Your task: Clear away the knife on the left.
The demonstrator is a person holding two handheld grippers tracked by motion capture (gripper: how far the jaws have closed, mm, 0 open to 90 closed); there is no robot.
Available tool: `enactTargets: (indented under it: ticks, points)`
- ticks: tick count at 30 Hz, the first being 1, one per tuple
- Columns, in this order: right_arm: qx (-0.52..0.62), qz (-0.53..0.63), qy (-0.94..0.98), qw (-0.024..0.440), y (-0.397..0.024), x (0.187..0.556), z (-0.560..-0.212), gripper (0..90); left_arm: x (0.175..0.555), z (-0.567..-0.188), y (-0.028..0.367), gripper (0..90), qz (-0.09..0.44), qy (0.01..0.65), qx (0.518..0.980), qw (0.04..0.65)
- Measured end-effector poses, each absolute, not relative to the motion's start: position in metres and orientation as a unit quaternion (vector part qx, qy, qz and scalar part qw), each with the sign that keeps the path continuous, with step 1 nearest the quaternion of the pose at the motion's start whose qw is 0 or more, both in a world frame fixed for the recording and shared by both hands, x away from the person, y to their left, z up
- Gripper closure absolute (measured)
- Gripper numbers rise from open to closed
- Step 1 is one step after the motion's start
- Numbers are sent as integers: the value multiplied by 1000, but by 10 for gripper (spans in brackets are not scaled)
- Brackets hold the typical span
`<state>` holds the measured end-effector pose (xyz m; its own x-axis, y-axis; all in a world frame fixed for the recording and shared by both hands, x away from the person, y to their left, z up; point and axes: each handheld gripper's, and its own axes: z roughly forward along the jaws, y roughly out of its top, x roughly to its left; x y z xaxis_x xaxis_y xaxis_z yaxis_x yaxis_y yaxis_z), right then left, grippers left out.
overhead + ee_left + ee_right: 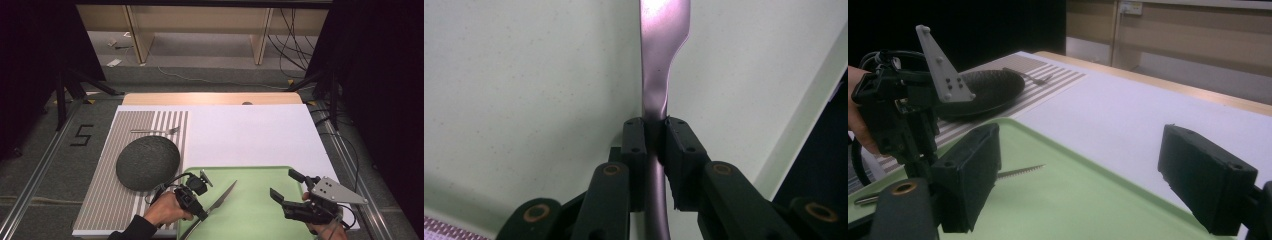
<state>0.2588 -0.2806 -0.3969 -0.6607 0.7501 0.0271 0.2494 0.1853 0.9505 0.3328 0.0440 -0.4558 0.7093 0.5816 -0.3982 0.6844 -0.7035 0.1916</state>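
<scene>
The left tongs (200,197) are pinching a knife (222,195) by its handle, low at the left side of the green tray (250,215), with the person's left hand (165,209) wrapped around them. In the left gripper view the two black jaws are pressing together on the knife (664,65) handle from both sides, and the blade is running away from them over the tray (524,100). The blade is pointing up and to the right across the tray, its tip lying over the tray's middle. The right tongs (287,190) are hovering spread over the tray's right part, nothing between them; in the right gripper view the jaws are standing wide apart, and the serrated knife (1020,171) edge is showing beyond the left one. A dark round plate (147,162) is sitting upside down on a striped mat (107,200) at the left of the surface (250,135), just beside the tray's far left corner. A fork (155,131) is lying on the mat beyond the plate, apart from it.
</scene>
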Motion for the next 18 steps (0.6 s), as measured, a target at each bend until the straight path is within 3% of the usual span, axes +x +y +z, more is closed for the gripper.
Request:
enactTargets:
  ticks: [10, 13, 18]
  points:
    - [338, 543, 732, 233, -281, 258, -396, 183, 332, -461, 45, 781, -156, 346, 910, 165]
    - [338, 544, 732, 233, -281, 258, -396, 185, 329, -456, 45, 786, -132, 340, 917, 160]
    - [338, 543, 733, 232, -280, 258, -396, 186, 321, -443, 38, 653, -105, 301, 928, 191]
